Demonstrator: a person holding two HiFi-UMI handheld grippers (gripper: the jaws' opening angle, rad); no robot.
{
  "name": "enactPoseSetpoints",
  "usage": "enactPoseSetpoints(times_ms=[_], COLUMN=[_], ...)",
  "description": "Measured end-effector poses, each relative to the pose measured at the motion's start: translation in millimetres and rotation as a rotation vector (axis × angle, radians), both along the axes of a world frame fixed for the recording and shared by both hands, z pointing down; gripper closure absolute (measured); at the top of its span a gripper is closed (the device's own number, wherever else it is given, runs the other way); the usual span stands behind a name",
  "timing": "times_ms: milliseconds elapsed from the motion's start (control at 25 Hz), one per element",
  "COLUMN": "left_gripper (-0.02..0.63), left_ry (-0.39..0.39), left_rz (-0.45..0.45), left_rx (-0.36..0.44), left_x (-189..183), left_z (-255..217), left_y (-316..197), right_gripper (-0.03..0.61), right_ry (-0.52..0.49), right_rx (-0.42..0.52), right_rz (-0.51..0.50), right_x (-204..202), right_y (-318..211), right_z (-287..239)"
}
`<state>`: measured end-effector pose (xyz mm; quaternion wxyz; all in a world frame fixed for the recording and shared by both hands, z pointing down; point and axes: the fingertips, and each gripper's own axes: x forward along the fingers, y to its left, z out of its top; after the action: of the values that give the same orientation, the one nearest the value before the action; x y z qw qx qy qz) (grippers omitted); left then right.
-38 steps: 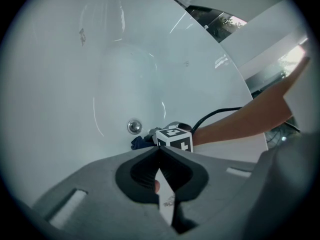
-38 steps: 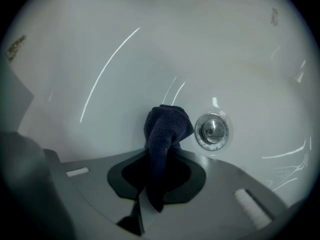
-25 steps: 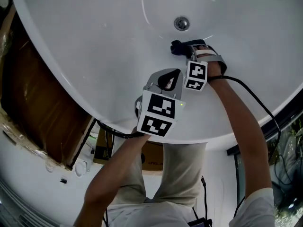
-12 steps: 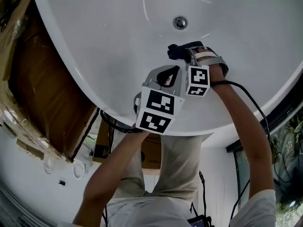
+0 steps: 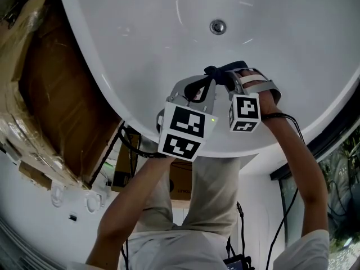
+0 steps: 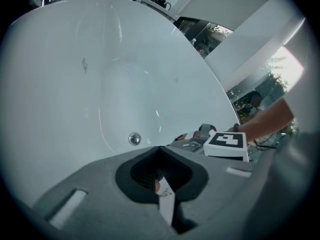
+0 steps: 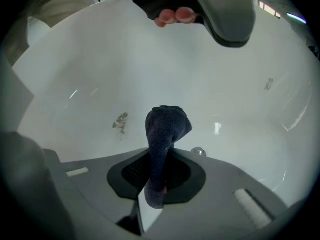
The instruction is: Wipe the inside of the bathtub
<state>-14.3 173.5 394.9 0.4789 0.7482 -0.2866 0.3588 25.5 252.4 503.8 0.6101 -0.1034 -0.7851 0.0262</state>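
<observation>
Right tongs (image 7: 157,183) pinched soft, limp dark-blue terry cloth (image 7: 165,129) at bunched fold; left tongs (image 6: 161,183) closed, empty; glossy white bathtub (image 5: 140,32) judged slick.

Grey left gripper (image 6: 160,154), black-white cube (image 5: 185,131)

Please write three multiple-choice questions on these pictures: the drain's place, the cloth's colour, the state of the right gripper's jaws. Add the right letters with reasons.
1. Where is the drain? A. in the bathtub floor, beyond the cloth; B. on the rim; C. outside the bathtub.
2. What colour is the cloth? A. white; B. dark blue; C. yellow.
3. The right gripper has its jaws: A. apart and empty; B. shut on the cloth; C. shut on the drain.
1 A: the head view shows it in the basin past the cloth. 2 B: dark against the white bathtub. 3 B: the cloth is pinched between the jaws.
</observation>
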Motion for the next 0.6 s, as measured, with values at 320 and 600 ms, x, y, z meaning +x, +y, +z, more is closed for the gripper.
enactPoseSetpoints(times_ms=[320, 600], left_gripper=[0.615, 0.615], left_ry=[-0.001, 0.005], left_rz=[-0.009, -0.015], left_rx=[-0.004, -0.003], left_x=[-9.6, -12.0], left_z=[-0.9, -1.1], left_y=[3.9, 4.0], right_gripper=[0.529, 0.529], right_ry=[0.003, -0.018], right_rx=[-0.067, -0.147], right_rz=[-0.007, -0.039], right_x=[6.8, 4.1], right_y=[15.6, 35.9], right_z=[-48.6, -104.0])
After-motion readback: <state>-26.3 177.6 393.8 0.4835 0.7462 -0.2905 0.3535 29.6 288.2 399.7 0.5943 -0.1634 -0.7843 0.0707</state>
